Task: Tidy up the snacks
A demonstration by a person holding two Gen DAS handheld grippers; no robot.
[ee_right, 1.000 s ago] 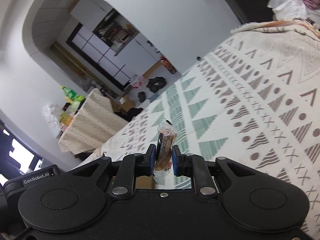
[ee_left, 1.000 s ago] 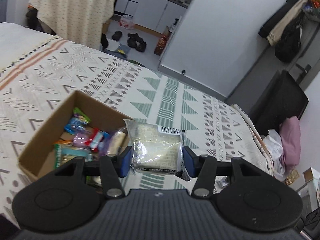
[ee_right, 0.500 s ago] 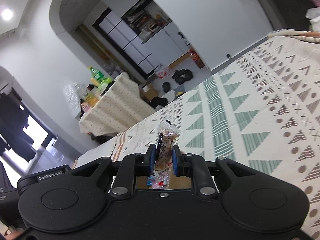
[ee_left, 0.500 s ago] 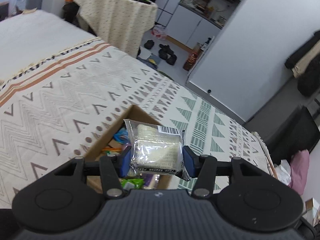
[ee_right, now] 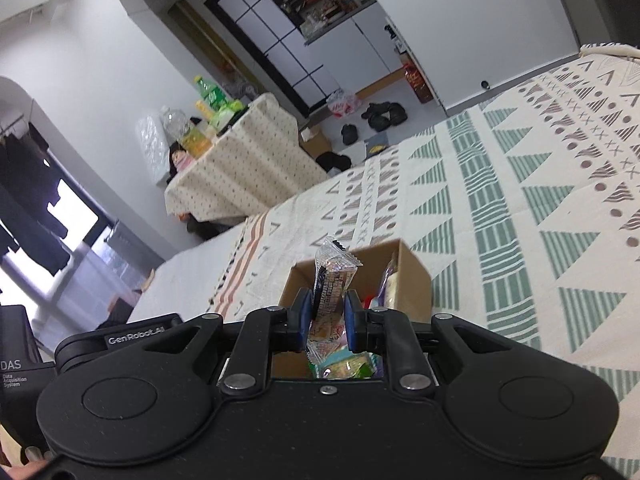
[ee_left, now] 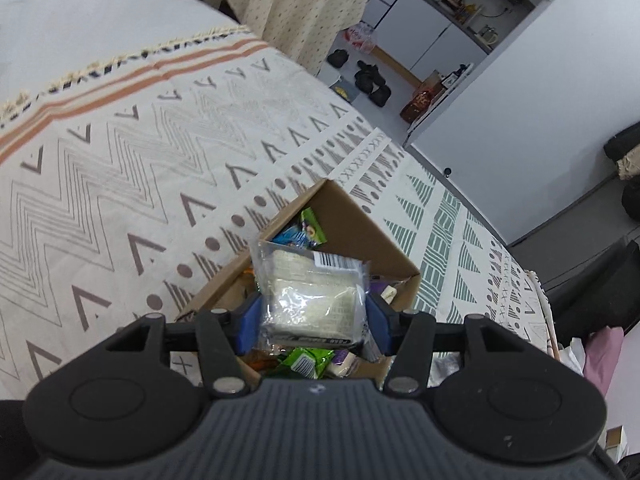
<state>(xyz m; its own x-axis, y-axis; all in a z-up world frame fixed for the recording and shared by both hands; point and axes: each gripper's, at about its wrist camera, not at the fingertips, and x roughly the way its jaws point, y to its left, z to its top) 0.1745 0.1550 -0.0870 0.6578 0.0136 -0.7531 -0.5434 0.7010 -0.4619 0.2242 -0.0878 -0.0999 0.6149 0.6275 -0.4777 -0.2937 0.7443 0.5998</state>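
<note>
Cardboard box (ee_left: 362, 236) now nearer, centred on patterned bedspread (ee_left: 120, 168).

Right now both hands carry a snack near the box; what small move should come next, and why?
Probably lower the left gripper a little and let its clear packet go. The packet hangs right over the open cardboard box, which already holds other snacks, so it should drop in. The right gripper, shut on a slim wrapped bar, also sits over the box and could follow.
</note>
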